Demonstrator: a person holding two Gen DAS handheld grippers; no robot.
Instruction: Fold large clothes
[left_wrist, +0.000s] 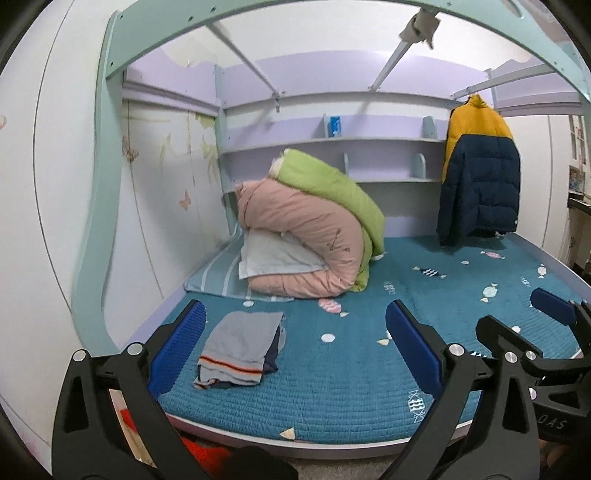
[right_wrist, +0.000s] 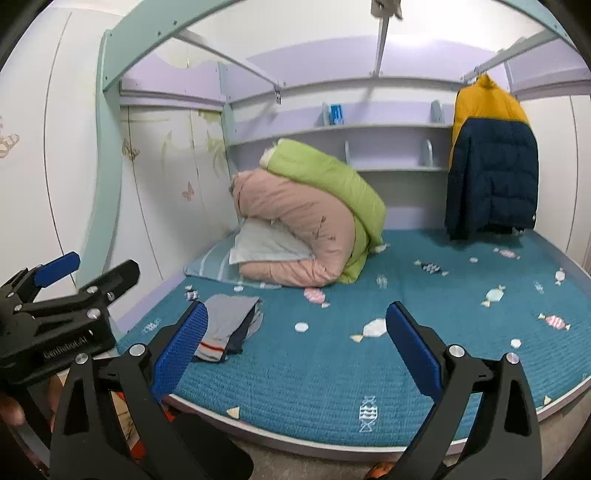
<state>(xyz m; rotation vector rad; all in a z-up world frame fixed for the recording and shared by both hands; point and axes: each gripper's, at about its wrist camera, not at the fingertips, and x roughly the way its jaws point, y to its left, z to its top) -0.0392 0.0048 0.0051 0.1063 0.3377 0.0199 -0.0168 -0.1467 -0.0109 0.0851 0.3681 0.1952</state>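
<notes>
A folded grey garment with an orange stripe and a dark layer under it lies on the near left part of the teal bed cover; it also shows in the right wrist view. A yellow and navy puffer jacket hangs from the upper rail at the back right, also in the right wrist view. My left gripper is open and empty in front of the bed edge. My right gripper is open and empty beside it, and it shows at the right of the left wrist view.
A pink and green rolled quilt with a pale pillow sits at the back left of the bed. Curved shelves run along the back wall. The bunk frame arches overhead. Something red lies on the floor below.
</notes>
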